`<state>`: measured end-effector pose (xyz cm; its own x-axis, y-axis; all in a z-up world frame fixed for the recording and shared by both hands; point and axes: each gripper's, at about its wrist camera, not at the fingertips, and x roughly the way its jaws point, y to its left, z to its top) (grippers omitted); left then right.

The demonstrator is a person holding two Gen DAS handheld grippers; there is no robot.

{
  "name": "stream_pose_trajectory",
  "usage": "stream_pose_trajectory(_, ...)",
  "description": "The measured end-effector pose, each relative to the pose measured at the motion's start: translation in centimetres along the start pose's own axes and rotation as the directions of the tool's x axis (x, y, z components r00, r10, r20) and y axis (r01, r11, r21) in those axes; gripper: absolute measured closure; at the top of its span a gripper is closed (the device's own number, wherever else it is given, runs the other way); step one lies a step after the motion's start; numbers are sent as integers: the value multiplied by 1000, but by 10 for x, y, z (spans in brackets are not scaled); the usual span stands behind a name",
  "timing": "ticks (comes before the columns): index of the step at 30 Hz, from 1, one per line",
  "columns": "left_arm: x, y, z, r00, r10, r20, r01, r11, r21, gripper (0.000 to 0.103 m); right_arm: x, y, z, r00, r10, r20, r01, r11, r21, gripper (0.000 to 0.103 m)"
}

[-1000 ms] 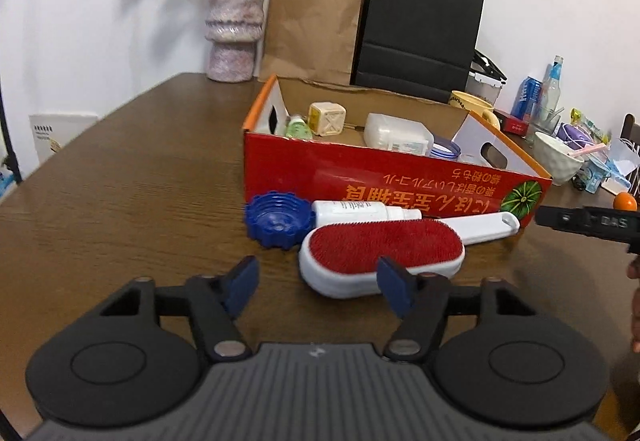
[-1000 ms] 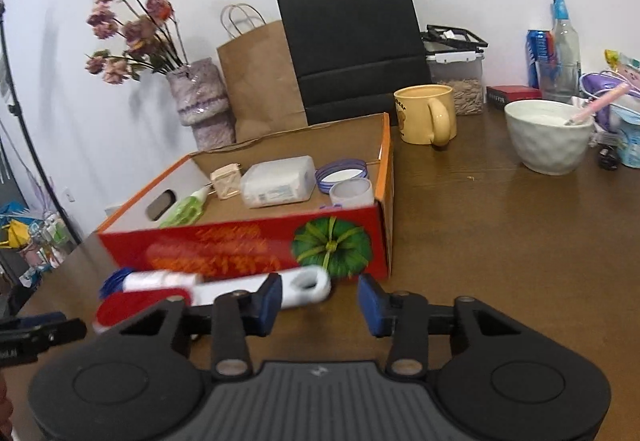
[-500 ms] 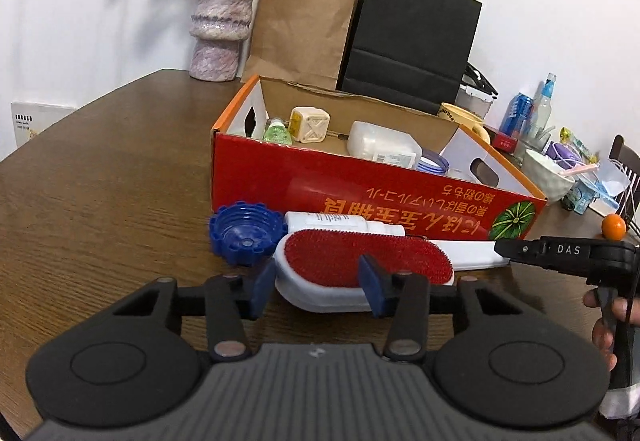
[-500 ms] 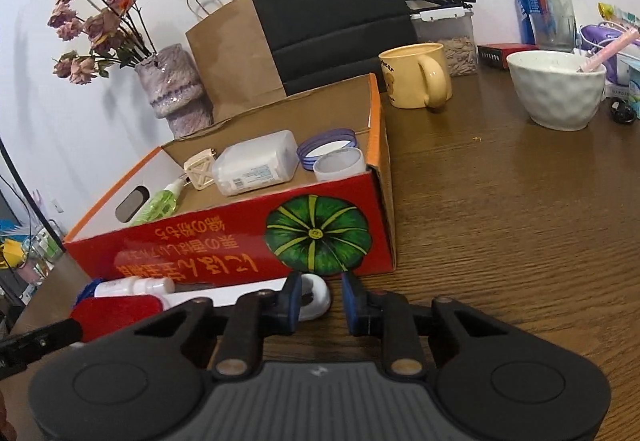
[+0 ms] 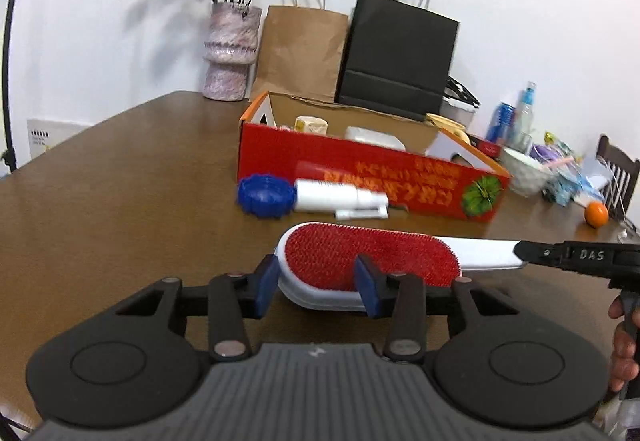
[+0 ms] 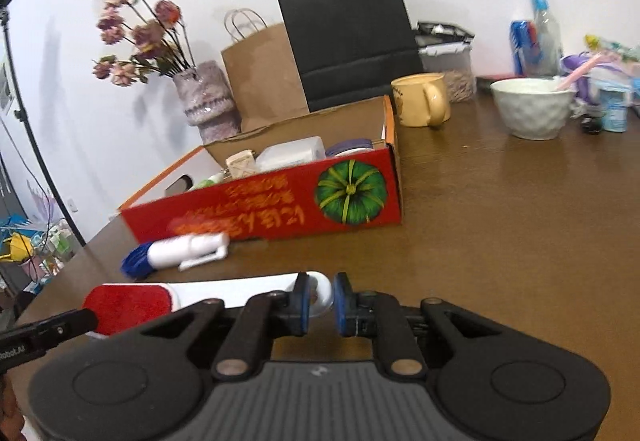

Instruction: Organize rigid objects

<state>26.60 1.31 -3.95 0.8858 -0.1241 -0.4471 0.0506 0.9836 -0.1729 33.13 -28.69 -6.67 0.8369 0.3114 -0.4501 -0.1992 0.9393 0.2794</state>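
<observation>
Both grippers were on the lint brush [image 5: 372,261], which lay crosswise on the brown wooden table [image 5: 120,209] in front of the red cardboard box [image 5: 360,169].

Left gripper [image 5: 316,287]: jaws closing, blue pads on either side of the brush's red-bristled head near its rounded end. Both pads appeared to touch the white rim of the head.

Right gripper [image 6: 321,303]: clamped on the looped end of the white handle [image 6: 240,287], the handle tip pinched between the two blue pads. In the left wrist view the right tool reached in from the right edge onto the handle end, with part of a hand [image 5: 624,353] behind it.

Between the brush and the box lay a blue ridged cap [image 5: 266,195] and, just beside it, a white spray bottle [image 5: 340,197] on its side, both close to the box's front wall. The box held a small cream cube [image 6: 240,165], a white rectangular container [image 6: 292,153] and a green-tipped bottle [image 6: 206,183].

Background: vase of dried flowers [image 5: 230,53], brown paper bag [image 5: 300,49], black paper bag [image 5: 396,57], yellow mug [image 6: 422,99], white bowl [image 6: 532,107], an orange [image 5: 596,214].
</observation>
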Motion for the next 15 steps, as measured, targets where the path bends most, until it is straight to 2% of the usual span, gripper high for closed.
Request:
stream_pose_trajectory(4,-35,0,-21,999,-8,31,8,1000,-7,61,-43,11,-33,998,6,59,-5,1000,-21,90)
stream_pose_trajectory(5,-42,1,-24,998,-36,44,37,999,-7,84,-53,15,-42,997,38,73,-35,998,-50,90)
stream_pose_trajectory(6,-49,0,-26,991,-123,43,123,992,-2,88,-60,20,-48,992,94,79,-90,994,-57,90)
stream_pose_trajectory(7,-53,-4,-26,983,-179,47,179,984,7,88,-66,25,-53,986,145,82,-140,988,-58,92)
stream_pose_trajectory(8,-59,-14,-28,978,-200,62,198,979,45,88,-70,37,-59,985,151,78,-143,985,-93,96)
stream_pose_trajectory(10,-68,-41,-33,977,-186,100,166,969,183,85,-71,62,-70,992,82,93,-61,977,-206,97)
stream_pose_trajectory(11,-67,-50,-36,977,-181,112,152,962,228,83,-69,67,-73,992,80,94,-58,975,-213,97)
stream_pose_trajectory(13,-59,-55,-39,976,-179,121,147,960,237,78,-63,65,-75,994,91,55,-83,986,-144,96)
stream_pose_trajectory(15,-49,-51,-36,990,-112,88,92,976,199,74,-60,60,-75,996,76,36,-72,993,-93,94)
